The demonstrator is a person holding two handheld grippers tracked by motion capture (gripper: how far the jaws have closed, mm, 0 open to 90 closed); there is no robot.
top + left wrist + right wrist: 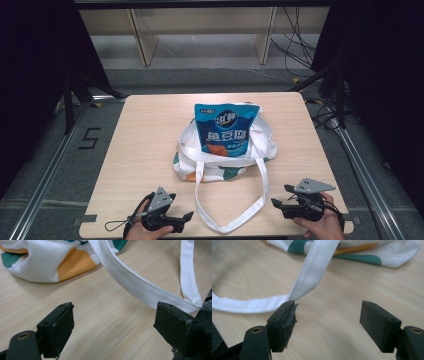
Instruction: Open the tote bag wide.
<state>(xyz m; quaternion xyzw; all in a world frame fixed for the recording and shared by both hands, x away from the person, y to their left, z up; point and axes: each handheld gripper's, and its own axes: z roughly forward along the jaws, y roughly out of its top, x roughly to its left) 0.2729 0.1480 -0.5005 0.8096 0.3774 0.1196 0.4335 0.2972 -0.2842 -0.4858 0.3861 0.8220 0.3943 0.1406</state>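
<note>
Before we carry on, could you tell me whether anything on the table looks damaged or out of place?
Yes: the pad on one jaw of the right gripper looks torn, with ragged bits at its edge. Otherwise the snack bag sits upright in the tote bag, nothing spilled.

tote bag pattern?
White tote with green and orange patches, white strap; clearest in the left gripper view.

I have both hands low at the near edge, one on each tool. My left gripper [186, 218] lies level, pointing right, jaws spread wide with nothing between them. My right gripper [278, 196] points left toward it (grey plate on top), jaws also standing wide apart and gripping nothing.
</note>
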